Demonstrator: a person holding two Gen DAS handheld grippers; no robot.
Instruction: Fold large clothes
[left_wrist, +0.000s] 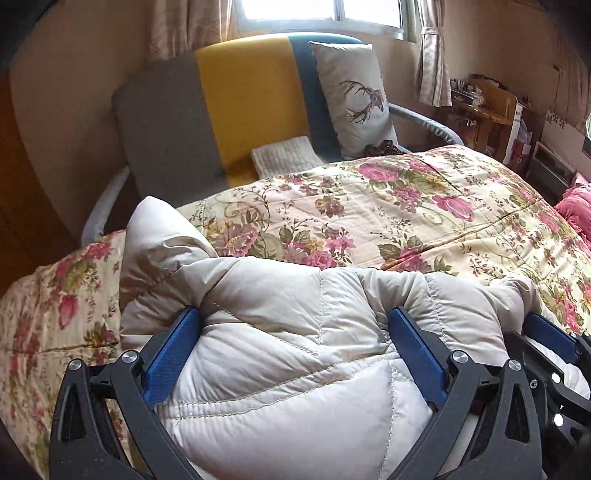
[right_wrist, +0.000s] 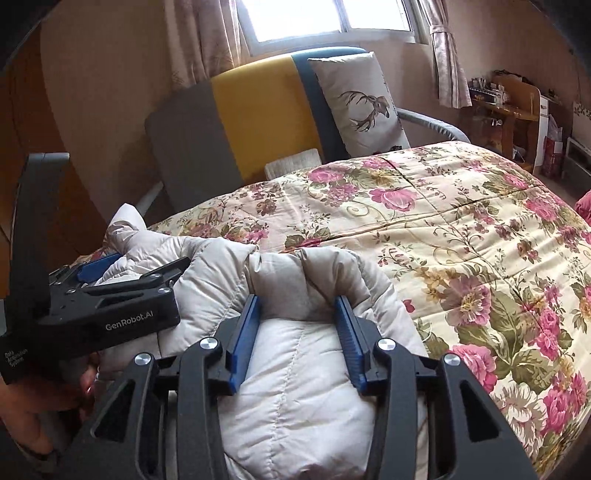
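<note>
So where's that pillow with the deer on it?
The deer pillow stands propped on the chair beyond the floral bed, right of its yellow stripe and below the window; the right wrist view shows it there too.
</note>
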